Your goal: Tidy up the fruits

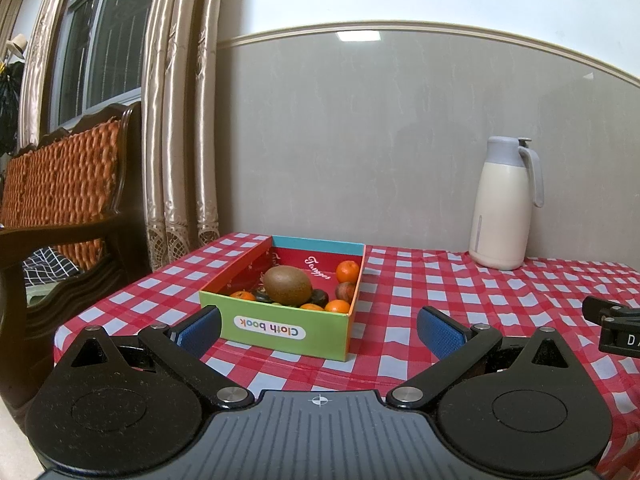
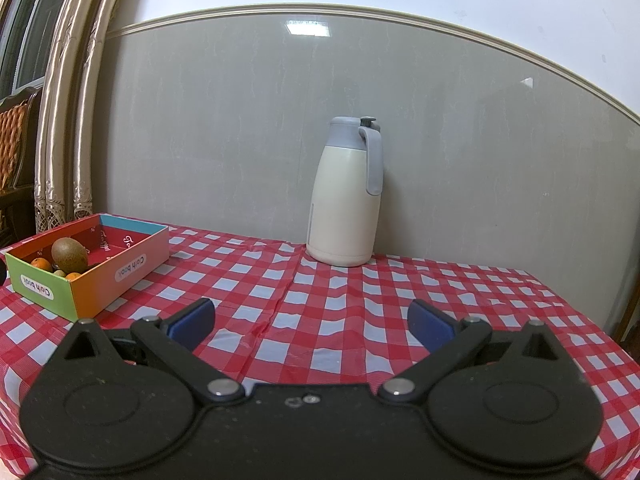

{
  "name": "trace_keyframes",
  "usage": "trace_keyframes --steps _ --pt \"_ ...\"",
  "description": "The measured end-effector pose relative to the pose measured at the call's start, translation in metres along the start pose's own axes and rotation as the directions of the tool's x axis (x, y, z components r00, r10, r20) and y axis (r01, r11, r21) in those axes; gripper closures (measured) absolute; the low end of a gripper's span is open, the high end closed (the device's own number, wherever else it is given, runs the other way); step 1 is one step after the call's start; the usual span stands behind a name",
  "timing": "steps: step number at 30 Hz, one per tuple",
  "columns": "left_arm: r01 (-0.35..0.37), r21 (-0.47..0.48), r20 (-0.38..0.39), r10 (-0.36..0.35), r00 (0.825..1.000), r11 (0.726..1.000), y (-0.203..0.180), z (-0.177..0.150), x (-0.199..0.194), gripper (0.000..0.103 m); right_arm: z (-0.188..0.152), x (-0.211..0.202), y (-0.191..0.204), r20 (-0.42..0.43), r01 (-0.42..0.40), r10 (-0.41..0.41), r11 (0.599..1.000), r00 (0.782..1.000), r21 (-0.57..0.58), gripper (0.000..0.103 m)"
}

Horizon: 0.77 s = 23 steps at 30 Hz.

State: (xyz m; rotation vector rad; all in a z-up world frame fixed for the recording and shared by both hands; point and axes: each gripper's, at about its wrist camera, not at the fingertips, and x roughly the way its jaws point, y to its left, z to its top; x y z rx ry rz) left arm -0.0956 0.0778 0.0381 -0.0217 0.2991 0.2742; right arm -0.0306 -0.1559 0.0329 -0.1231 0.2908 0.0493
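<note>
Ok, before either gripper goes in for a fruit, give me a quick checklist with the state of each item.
1. Left gripper open and empty: ok, jaws spread wide.
2. Right gripper open and empty: ok.
3. Box straight ahead of the left gripper: ok.
4. Kiwi free to take: ok, it sits on top of the other fruit.
5. Oranges and dark fruits easy to grip: cannot tell, the box wall and the kiwi partly hide them.
6. Jug clear of the box: ok, it stands upright by the wall, well to the right.
</note>
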Motion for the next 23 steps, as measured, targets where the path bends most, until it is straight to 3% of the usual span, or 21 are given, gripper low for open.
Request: trace_keyframes --steps 14,23 --pt "-0.003 -0.016 0.006 0.004 1.000 1.000 0.0040 -0.0006 -0.0004 0.000 -0.0005 -0.0003 0.0002 0.000 0.001 -0.001 1.000 1.000 0.001 0.000" --pt "0.030 -0.007 0.019 -0.030 0.999 1.000 0.0009 -0.0011 -0.0012 0.000 -0.0004 0.0001 0.0001 -0.001 0.001 -0.001 1.000 1.000 0.001 0.000"
